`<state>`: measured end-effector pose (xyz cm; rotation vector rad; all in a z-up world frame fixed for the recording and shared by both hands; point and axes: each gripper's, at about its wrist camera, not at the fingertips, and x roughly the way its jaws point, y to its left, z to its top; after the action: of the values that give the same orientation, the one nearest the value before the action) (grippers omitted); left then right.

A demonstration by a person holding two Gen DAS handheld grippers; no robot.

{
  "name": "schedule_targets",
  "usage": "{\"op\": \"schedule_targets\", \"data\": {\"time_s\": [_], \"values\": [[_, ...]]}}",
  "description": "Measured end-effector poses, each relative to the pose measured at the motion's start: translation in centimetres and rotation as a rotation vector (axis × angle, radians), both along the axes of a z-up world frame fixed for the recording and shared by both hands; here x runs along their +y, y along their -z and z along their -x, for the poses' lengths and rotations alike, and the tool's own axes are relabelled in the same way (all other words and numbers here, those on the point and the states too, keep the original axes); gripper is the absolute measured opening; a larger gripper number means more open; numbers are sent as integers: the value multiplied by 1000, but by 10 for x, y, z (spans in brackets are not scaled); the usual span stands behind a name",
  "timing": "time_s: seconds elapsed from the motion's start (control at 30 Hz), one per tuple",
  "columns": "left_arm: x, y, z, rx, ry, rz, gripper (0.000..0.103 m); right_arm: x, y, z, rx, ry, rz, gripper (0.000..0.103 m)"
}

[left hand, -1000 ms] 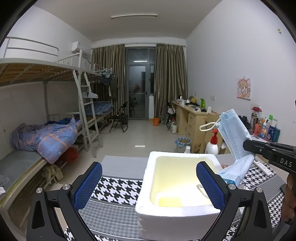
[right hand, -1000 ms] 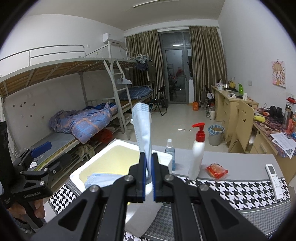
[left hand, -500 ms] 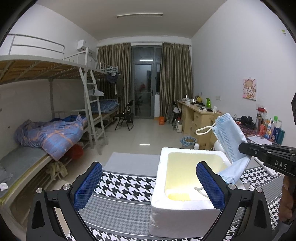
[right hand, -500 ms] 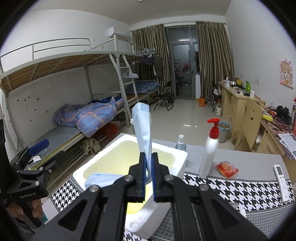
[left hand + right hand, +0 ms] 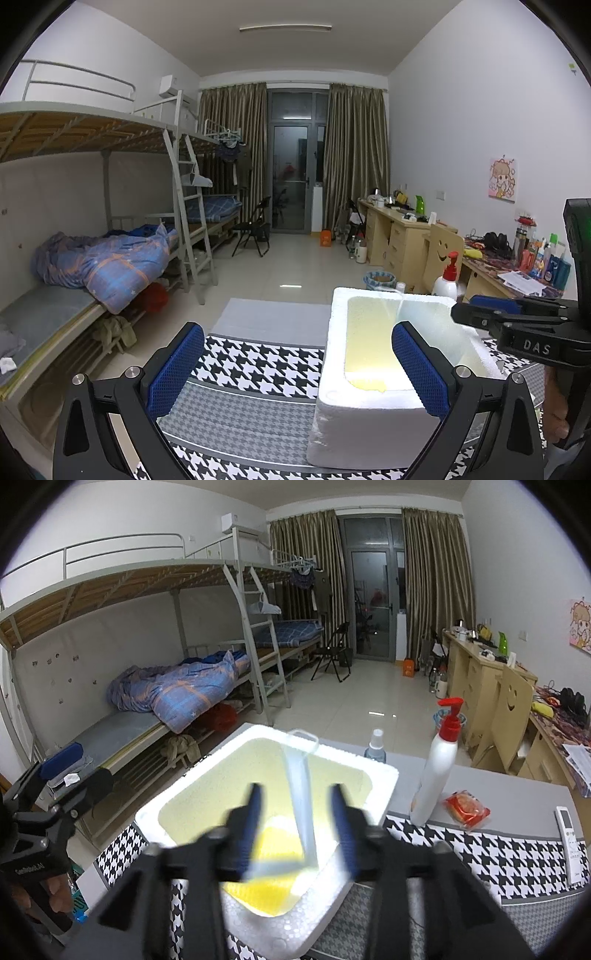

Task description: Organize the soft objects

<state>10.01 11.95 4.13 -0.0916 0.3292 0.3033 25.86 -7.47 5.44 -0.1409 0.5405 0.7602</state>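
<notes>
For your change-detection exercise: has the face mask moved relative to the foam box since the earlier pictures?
Yes. The face mask has dropped from above the foam box rim down into it, loose between the opening right gripper.

left wrist: low, beside foam box [image 5: 369,417] | right wrist: above it (shared)

Both handheld tools: matte black angular frames, silver screws at pivots. Left gripper [image 5: 297,363] carries blue waffle-textured pads [image 5: 176,363]. Right gripper [image 5: 295,825], blurred, has blue-lined fingers; white "DAS" lettering on its side. Green light on housing.
</notes>
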Motion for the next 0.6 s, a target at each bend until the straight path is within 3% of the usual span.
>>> {"op": "schedule_targets", "data": {"time_s": [0.2, 0.6], "values": [[0, 1, 0, 3, 2, 0, 102, -3, -4, 6, -23, 3, -8, 63], [-10, -3, 2, -12, 34, -12, 102, -19, -14, 18, -91, 25, -34, 81]]}}
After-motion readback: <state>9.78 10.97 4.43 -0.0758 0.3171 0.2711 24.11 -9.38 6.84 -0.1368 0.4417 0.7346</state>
